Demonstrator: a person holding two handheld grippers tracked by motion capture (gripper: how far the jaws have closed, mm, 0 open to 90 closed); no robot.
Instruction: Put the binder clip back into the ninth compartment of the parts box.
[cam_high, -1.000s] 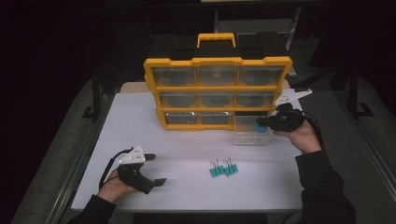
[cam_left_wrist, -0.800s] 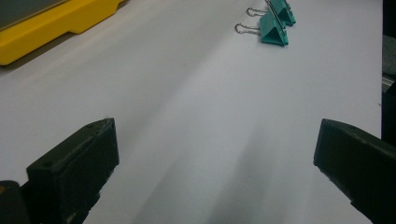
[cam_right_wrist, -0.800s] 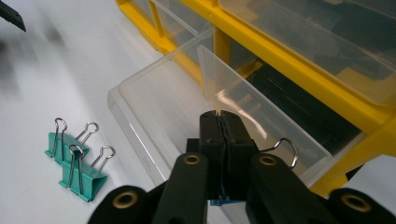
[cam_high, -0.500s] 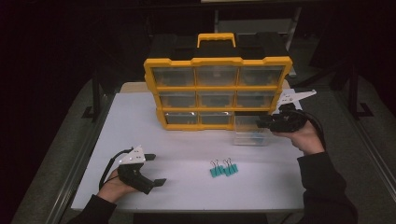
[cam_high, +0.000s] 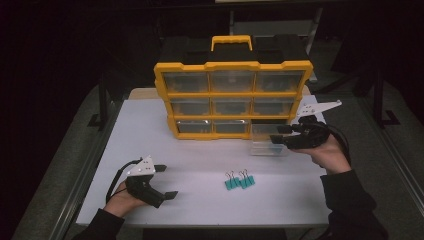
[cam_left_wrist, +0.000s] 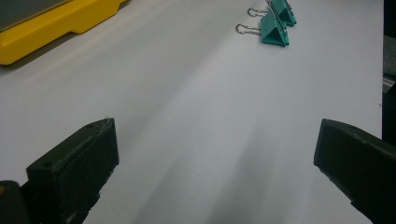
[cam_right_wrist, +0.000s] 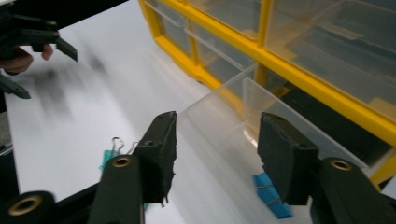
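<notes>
Because the clear drawer (cam_high: 269, 141) stands pulled out of the bottom right slot of the yellow organiser (cam_high: 233, 100), sitting on the white table (cam_high: 200, 150), a careless push from the right gripper (cam_high: 281, 136), whose jaws are spread apart just above its front wall, could tip or skew it, I judge; a teal clip (cam_right_wrist: 273, 196) already lies inside. Smaller still, two teal binder clips (cam_high: 239, 180) lie side by side, touching, on the table in front of the organiser, well apart from the left gripper (cam_high: 167, 181), which rests with jaws wide apart, holding nothing
</notes>
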